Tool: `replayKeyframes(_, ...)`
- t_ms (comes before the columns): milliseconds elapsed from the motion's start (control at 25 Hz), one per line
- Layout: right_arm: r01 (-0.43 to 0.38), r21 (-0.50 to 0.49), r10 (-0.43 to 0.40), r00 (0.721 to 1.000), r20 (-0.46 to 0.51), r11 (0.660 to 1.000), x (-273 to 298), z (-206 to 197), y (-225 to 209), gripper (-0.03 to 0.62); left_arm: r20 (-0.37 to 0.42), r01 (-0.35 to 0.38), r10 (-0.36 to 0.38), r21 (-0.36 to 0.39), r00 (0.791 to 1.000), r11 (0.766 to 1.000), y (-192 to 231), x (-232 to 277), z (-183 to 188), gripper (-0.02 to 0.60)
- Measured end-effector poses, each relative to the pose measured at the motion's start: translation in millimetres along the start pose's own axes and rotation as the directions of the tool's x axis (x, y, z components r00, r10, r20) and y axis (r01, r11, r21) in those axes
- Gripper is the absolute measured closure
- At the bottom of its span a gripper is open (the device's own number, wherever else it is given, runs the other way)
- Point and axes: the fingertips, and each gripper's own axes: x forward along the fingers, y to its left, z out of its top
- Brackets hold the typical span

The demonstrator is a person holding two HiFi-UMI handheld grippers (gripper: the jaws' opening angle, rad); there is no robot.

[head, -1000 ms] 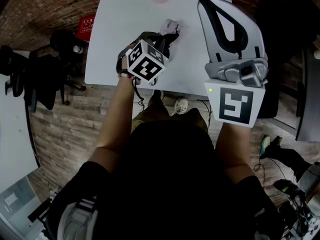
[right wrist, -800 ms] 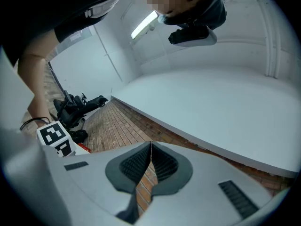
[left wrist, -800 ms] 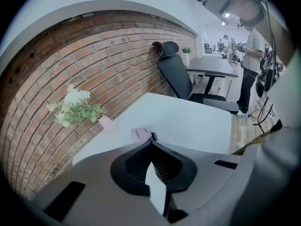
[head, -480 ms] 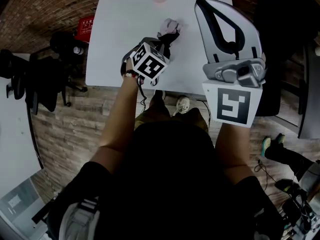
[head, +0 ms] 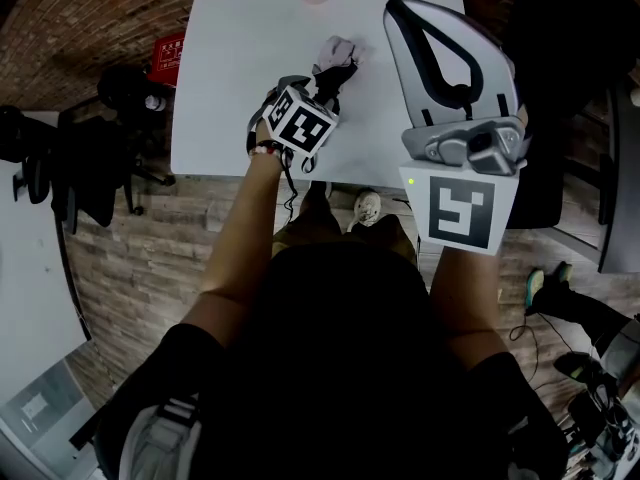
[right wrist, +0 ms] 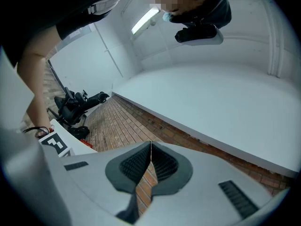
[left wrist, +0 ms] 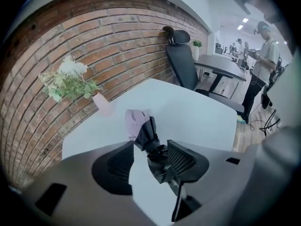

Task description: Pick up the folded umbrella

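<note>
Head cam top-down over table point(head: 240, 78)

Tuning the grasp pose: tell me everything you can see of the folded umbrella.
The folded umbrella is a short, crumpled bundle of black fabric with a pale lilac section at its far end. It lies on the white table. Its near end sits between the jaws of the left tool, which have just been opening: it is close by one pad, contact unclear, with a gap to the other. Nothing else touches it.
</note>
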Motion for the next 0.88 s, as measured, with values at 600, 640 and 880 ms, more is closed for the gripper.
replayKeyframes(600,-0.011,0.004,0.011,1.000,-0.029,1.000,2,-12,8,0.565,-0.068,0.008,-0.012,-0.058,0.998,0.998,-7,22,-15,0.224)
replayKeyframes(640,-0.012,0.004,0.012,0.999,-0.032,1.000,2,-13,9,0.565,-0.070,0.008,-0.013,-0.064,0.997,0.998,-6,24,-16,0.216)
replayKeyframes(880,-0.012,0.006,0.013,0.999,-0.047,1.000,2,-19,10,0.565,-0.082,0.068,-0.077,-0.107,0.994,0.992,-18,37,-24,0.178)
